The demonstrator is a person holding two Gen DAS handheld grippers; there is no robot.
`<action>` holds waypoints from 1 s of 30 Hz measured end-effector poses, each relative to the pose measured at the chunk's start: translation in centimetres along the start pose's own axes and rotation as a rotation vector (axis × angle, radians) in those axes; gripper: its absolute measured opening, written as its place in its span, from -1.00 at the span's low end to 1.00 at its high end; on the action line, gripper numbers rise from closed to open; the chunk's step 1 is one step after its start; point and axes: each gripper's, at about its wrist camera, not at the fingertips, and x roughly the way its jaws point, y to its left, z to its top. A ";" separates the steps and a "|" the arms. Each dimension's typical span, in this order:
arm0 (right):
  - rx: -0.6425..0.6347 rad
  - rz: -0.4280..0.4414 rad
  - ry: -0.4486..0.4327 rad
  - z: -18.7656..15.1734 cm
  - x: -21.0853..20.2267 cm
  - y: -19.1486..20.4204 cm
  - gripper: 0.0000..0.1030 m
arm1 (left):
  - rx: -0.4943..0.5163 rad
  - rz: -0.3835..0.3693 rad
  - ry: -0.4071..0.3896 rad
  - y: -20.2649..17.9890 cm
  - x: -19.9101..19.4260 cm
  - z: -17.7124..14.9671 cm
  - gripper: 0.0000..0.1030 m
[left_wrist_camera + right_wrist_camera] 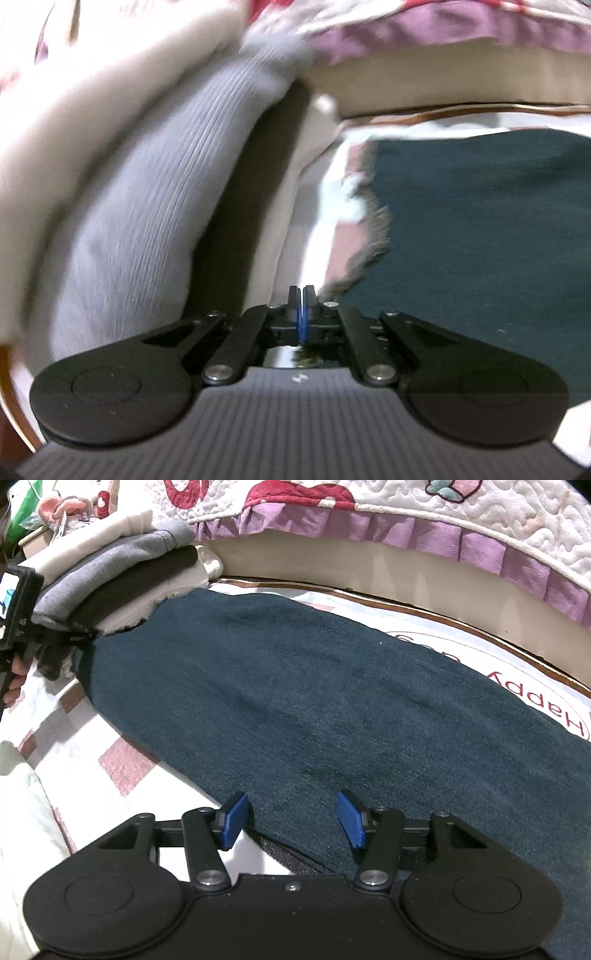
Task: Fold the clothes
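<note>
the dark teal garment lies spread flat on the patterned mat, stretching ahead of the right tool, whose pads stand apart over its near edge, likely to pinch a hem. the left tool is pressed closed, nothing visibly between, beside the folded pile at its left

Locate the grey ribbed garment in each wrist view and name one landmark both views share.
Left wrist view: the grey ribbed garment fills the left side, lying in a stack of folded clothes, blurred.
Right wrist view: it sits at upper left, in the same stack, under cream fabric and over a dark layer.
Shared landmark: the dark teal garment spread flat beside the stack.
</note>
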 end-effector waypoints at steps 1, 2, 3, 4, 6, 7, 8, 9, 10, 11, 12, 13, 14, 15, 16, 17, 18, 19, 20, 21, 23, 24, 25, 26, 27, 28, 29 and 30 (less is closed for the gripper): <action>0.000 0.005 0.000 0.0 0.0 0.0 0.21 | 0.001 0.015 0.017 0.0 0.3 -0.2 -1.00; 0.000 0.011 0.000 0.1 0.1 0.0 0.25 | 0.021 0.040 0.019 -0.2 0.4 -0.4 -1.00; 0.000 0.017 0.000 0.1 0.1 0.0 0.26 | 0.062 0.077 -0.004 -0.6 0.2 -0.4 -1.00; -0.004 0.020 0.000 0.1 0.2 0.0 0.29 | 0.084 0.104 -0.022 -0.9 -0.1 -0.4 -1.00; -0.013 0.025 0.003 0.1 0.2 0.1 0.30 | 0.056 0.129 -0.040 -1.1 -0.8 0.1 -0.97; -0.009 0.044 0.005 0.2 0.2 0.2 0.30 | 0.026 0.128 -0.050 -1.1 -1.3 0.5 -0.96; -0.001 0.070 0.009 0.3 0.2 0.2 0.29 | 0.009 0.106 -0.077 -1.4 -2.1 0.8 -0.95; 0.004 0.106 0.012 0.3 0.1 0.2 0.29 | 0.009 0.074 -0.122 -2.1 -3.3 1.0 -0.94; -0.004 0.135 0.016 0.4 0.2 0.3 0.29 | 0.019 0.034 -0.164 -2.9 -4.3 1.2 -0.86; -0.021 0.140 0.022 0.4 0.3 0.6 0.29 | 0.048 -0.025 -0.193 -4.2 -5.2 1.5 -0.75; -0.041 0.137 0.029 0.4 0.4 1.0 0.29 | 0.078 -0.092 -0.209 -5.7 -5.8 1.7 -0.69; -0.044 0.155 0.035 0.5 0.3 1.1 0.30 | 0.103 -0.161 -0.217 -7.1 -6.2 1.9 -0.57; -0.004 0.215 0.029 0.6 0.1 0.6 0.29 | 0.111 -0.242 -0.208 -8.4 -6.3 2.2 -0.54; 0.053 0.291 0.018 0.8 -0.3 -0.1 0.28 | 0.105 -0.341 -0.192 -9.7 -6.3 2.4 -0.54; 0.111 0.366 0.007 0.9 -0.7 -0.8 0.23 | 0.086 -0.442 -0.168 -10.9 -6.2 2.6 -0.53; 0.185 0.412 -0.028 1.0 -1.1 -1.8 0.21 | 0.045 -0.550 -0.122 -11.9 -5.6 2.8 -0.49; 0.247 0.401 -0.076 1.0 -1.7 -2.8 0.21 | 0.023 -0.642 -0.065 -13.0 -4.8 2.8 -0.49; 0.278 0.341 -0.122 1.0 -2.2 -3.5 0.21 | 0.031 -0.695 -0.017 -14.3 -4.2 2.8 -0.49; 0.276 0.260 -0.147 1.1 -2.6 -4.0 0.22 | 0.064 -0.715 0.000 -15.5 -4.0 2.6 -0.48; 0.262 0.174 -0.160 1.1 -2.9 -4.4 0.22 | 0.140 -0.676 -0.035 -16.6 -4.5 2.3 -0.48; 0.222 0.059 -0.144 1.0 -3.1 -5.0 0.22 | 0.276 -0.597 -0.098 -18.3 -5.0 2.5 -0.26; 0.216 0.037 -0.131 0.8 -3.1 -5.3 0.22 | 0.279 -0.562 -0.102 -18.3 -4.5 3.1 -0.13; 0.227 0.027 -0.120 0.5 -3.1 -5.7 0.22 | 0.260 -0.530 -0.093 -18.3 -3.8 3.8 0.07; 0.243 0.019 -0.109 0.2 -3.0 -6.1 0.22 | 0.198 -0.508 -0.059 -18.0 -2.6 4.9 0.12; 0.263 0.018 -0.097 -0.1 -2.8 -6.4 0.22 | 0.131 -0.499 -0.032 -17.5 -1.3 5.9 0.12; 0.281 0.024 -0.086 -0.5 -2.7 -6.6 0.22 | 0.073 -0.497 -0.022 -16.9 -0.2 6.7 0.12; 0.285 0.026 -0.077 -0.7 -2.6 -6.8 0.21 | 0.035 -0.485 -0.017 -16.5 0.7 7.4 0.12; 0.281 0.026 -0.070 -1.0 -2.6 -6.9 0.21 | 0.031 -0.456 -0.020 -16.3 1.4 8.0 0.12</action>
